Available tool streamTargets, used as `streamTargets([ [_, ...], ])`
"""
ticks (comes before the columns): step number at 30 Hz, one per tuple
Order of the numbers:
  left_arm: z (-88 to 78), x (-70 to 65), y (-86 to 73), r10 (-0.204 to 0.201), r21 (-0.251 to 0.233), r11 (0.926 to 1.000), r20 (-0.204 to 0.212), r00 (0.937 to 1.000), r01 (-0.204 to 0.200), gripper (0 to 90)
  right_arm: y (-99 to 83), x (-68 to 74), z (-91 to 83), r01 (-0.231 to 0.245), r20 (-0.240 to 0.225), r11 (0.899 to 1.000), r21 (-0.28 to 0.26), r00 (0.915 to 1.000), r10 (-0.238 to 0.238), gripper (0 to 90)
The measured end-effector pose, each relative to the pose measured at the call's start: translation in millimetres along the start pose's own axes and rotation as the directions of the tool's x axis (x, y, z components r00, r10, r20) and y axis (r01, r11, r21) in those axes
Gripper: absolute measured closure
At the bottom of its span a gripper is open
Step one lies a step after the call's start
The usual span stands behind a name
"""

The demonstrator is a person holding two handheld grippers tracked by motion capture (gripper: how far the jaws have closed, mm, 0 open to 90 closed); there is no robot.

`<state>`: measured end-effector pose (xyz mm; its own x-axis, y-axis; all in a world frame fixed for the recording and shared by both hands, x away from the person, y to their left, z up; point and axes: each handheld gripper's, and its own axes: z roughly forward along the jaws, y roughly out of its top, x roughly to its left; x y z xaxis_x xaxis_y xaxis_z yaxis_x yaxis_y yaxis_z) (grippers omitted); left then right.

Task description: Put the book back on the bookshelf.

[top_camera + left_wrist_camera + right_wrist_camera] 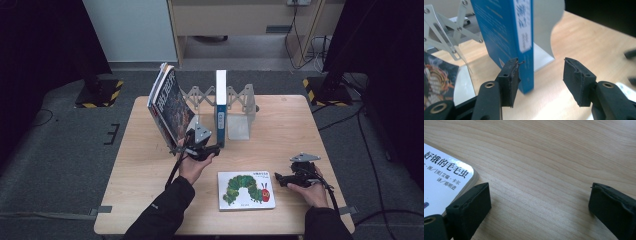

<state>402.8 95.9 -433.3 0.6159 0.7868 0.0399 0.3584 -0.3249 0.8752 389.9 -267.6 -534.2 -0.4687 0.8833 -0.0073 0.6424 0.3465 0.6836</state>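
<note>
High view: the left tool [199,144] sits just in front of the upright blue book [220,107], which stands on its bottom edge near the middle of the bench [145,175], beside the grey bookend [240,117] of an expanding metal rack [200,96]. At 10 o'clock from it, a dark-covered book [167,102] leans, tilted toward 10 o'clock. The caterpillar picture book [246,189] lies flat at 5 o'clock from the blue book, with the right tool [286,178] resting just beside its right edge.

Left gripper view: the left tool's jaws stand wide apart and hold nothing; one pad [510,81] is at or just beside the blue book's [506,32] lower spine corner, and I cannot tell if it touches. The book's long axis runs vertically, spine facing the person. The step looks like steadying or gripping this book: centre the spine between both pads, close low and square, and keep the book upright so it does not topple toward the bookend [546,27].

Right gripper view: the right tool's jaws are open wide over bare wood, empty. The picture book's [441,177] rounded corner lies by one pad [472,206], its cover facing up.
</note>
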Motion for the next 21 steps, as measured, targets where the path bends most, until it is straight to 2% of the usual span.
streamTargets([
  [4, -12.2, -5.9, -14.7, 0.037, 0.029, 0.9989, 0.025, 0.9990, -0.038, 41.4, 1.1, -1.1, -5.7, -0.028, -0.001, 1.000, -0.013, 0.9996, 0.028, 5.1],
  [7, -20.0, -8.9, -26.7, 0.048, 0.053, 0.9974, 0.039, 0.9981, -0.050, 39.2, 0.7, -0.8, -9.0, -0.025, -0.005, 0.999, -0.020, 0.9997, 0.025, 5.7],
  [11, -27.4, -11.0, -42.0, 0.003, 0.083, 0.9965, 0.072, 0.9974, -0.009, 36.7, 1.4, 3.2, -14.9, -0.033, -0.023, 0.999, -0.035, 0.9992, 0.032, 6.1],
  [14, -30.3, -11.7, -53.3, -0.015, 0.112, 0.9937, 0.098, 0.9951, 0.004, 34.8, 2.6, 8.9, -19.8, -0.027, -0.039, 0.999, -0.046, 0.9989, 0.025, 6.3],
  [21, -26.6, -10.7, -77.1, -0.067, 0.167, 0.9849, 0.120, 0.9905, 0.046, 33.3, 5.2, 25.9, -25.2, -0.018, -0.082, 0.999, -0.045, 0.9965, 0.014, 6.8],
])
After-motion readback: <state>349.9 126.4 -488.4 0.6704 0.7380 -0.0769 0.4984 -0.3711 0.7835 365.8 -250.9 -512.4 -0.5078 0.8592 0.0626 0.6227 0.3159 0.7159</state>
